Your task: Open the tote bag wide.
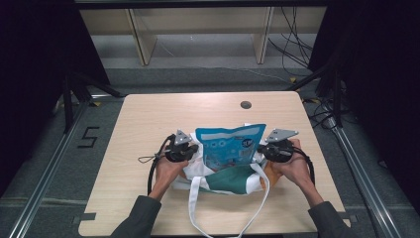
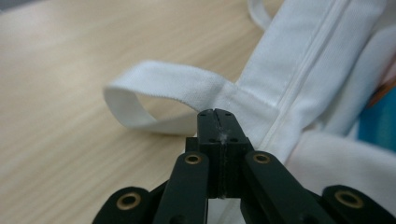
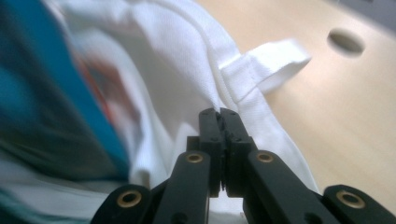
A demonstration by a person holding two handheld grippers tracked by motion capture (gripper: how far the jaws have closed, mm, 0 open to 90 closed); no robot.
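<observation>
White woven tote bag (image 1: 218, 173), glossy blue pouch (image 1: 229, 145) at twelve o'clock; left gripper (image 2: 217, 114) and right gripper (image 3: 219, 113) pinch its hems.

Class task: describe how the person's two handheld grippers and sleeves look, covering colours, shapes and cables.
Each gripper, left gripper and right gripper, is black with a grey three-cornered plate on top and a trailing black cable. Close up, the black jaws carry brass-coloured rivets. The sleeves are dark grey-green.
</observation>
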